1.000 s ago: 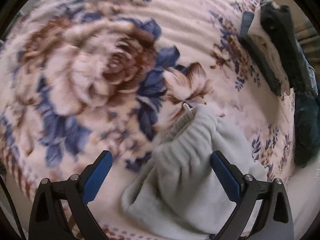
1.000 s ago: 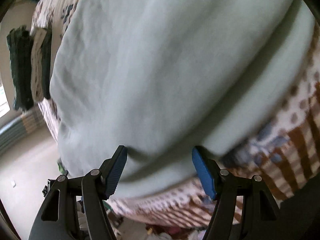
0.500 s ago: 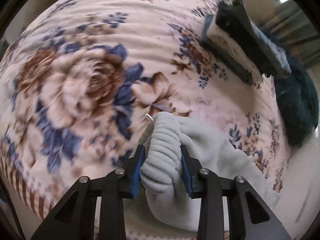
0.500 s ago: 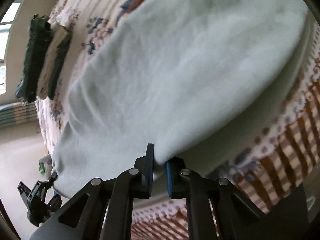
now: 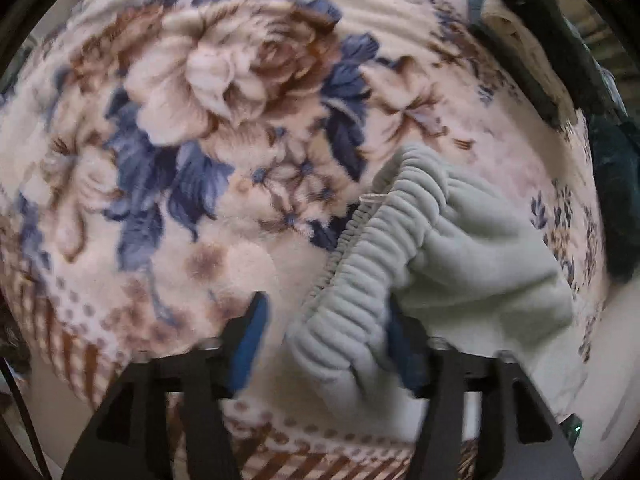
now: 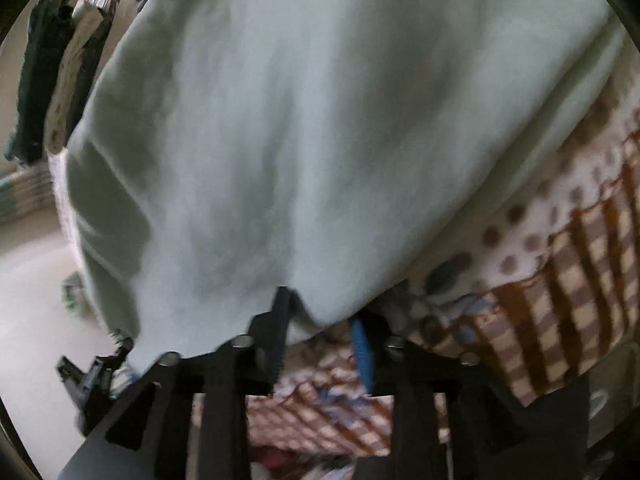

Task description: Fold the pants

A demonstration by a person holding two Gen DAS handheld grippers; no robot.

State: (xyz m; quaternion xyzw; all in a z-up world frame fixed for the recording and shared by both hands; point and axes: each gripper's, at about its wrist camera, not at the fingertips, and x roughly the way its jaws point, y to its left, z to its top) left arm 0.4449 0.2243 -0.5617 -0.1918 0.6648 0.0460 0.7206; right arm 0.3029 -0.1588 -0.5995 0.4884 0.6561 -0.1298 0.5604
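Looking along the left gripper (image 5: 324, 344): jaws parted to a middling width, blue pads showing, with the ribbed waistband (image 5: 360, 280) of the pale grey-green pants (image 5: 472, 264) lying loose between them, pressed toward the right pad and clear of the left one. Nothing pinched, by the look of it. Waistband running from the near jaws away to the far right, its bunched end lifted slightly off the floral blanket (image 5: 224, 128); the rest of the garment spreading rightward toward the blanket's edge. Far right, a stack of folded clothes (image 5: 536, 52), well apart from the pants. Gripper held low and roughly level, aimed across the bed. Turning to the right gripper (image 6: 320, 320): jaws likewise apart, left finger touching or just under the near hem of the pants (image 6: 304, 128), blue right pad standing free over the checked blanket border (image 6: 568, 264). Cloth filling nearly the whole view, long axis stretching straight away from the jaws; motion blur hiding the exact contact. Both grippers sitting right at opposite ends of the garment, so a fresh grasp seems equally within reach of either.
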